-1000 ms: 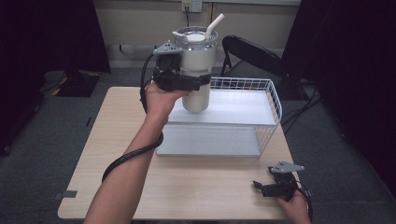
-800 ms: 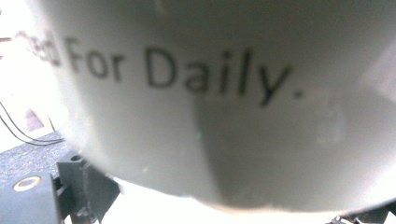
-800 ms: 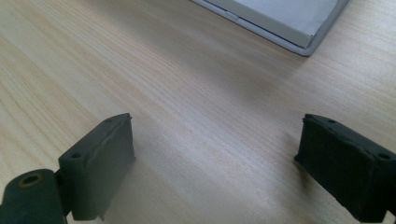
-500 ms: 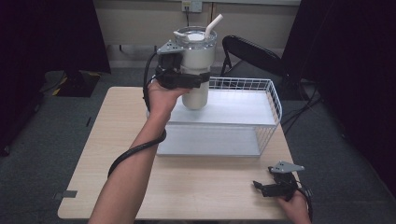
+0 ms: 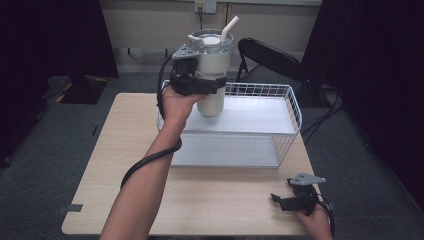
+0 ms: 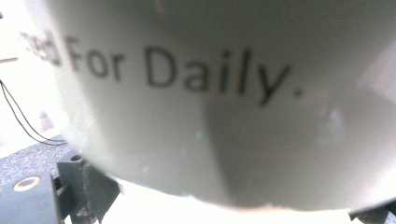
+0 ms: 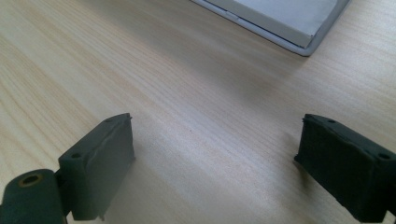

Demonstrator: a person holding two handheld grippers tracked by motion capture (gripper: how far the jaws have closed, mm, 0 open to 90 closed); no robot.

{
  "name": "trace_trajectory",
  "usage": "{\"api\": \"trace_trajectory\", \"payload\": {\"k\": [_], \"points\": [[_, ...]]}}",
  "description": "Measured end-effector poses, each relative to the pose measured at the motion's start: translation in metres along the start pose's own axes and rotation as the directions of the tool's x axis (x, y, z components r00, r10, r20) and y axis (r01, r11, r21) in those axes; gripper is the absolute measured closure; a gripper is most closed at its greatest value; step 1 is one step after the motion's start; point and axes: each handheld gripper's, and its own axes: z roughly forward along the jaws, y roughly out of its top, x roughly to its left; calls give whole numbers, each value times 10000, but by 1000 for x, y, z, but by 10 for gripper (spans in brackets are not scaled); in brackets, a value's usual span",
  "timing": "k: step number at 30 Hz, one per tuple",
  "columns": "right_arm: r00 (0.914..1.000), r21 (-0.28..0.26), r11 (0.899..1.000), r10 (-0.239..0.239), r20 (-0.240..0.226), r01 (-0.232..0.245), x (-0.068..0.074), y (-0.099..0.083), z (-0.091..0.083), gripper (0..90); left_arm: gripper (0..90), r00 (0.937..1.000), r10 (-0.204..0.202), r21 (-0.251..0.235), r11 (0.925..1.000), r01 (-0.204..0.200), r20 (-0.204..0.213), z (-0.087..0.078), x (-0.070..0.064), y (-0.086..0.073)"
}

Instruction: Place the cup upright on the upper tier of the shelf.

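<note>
— What is the left tool [image 5: 207, 86] carrying?

— A tall tumbler [image 5: 212, 75], pale grey or off-white, wide at the top and narrowing toward the base. It has a clear lid [image 5: 211, 40] with a white straw [image 5: 229, 27] slanting up out of it. The tool is clamped around the body a little above the middle, with its grey three-cornered plate beside the lid.

— And where is the tumbler just now?

— Held up in the air, upright, over the back left part of a white wire basket [image 5: 292, 107] that stands on the wooden counter [image 5: 115, 150]. Its base looks to hang above the pale flat panel [image 5: 250, 117] lying across the top of the basket; from the high view I cannot tell whether it touches.

— Any writing on it?

— Yes. In the left gripper view the tumbler's wall [image 6: 224, 116] sits right against the camera, and dark lettering reads "For Daily." with a full stop. Before it are the last letters of another word, maybe "ed", too blurred and cut off to be sure. I see no logo.

— And the other hand?

— The right tool [image 5: 290, 201] rests low at the front right of the counter, near the edge, well apart from the basket. In the right gripper view its two black jaws stand wide apart with only bare wood grain between them, and a corner of the basket's base [image 7: 299, 28] lies beyond.
</note>
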Motion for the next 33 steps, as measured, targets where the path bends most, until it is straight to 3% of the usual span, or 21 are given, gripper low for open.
{"api": "trace_trajectory", "payload": {"k": [19,33], "points": [[10000,5,10000,7,-3,-7,0,0,0,99,95,9992,390,105,9992,-389,-112,11,-3,-10],[10000,-2,10000,-6,5,6,0,0,0,99,94,9992,365,98,9993,-363,-167,17,-4,-17]]}}
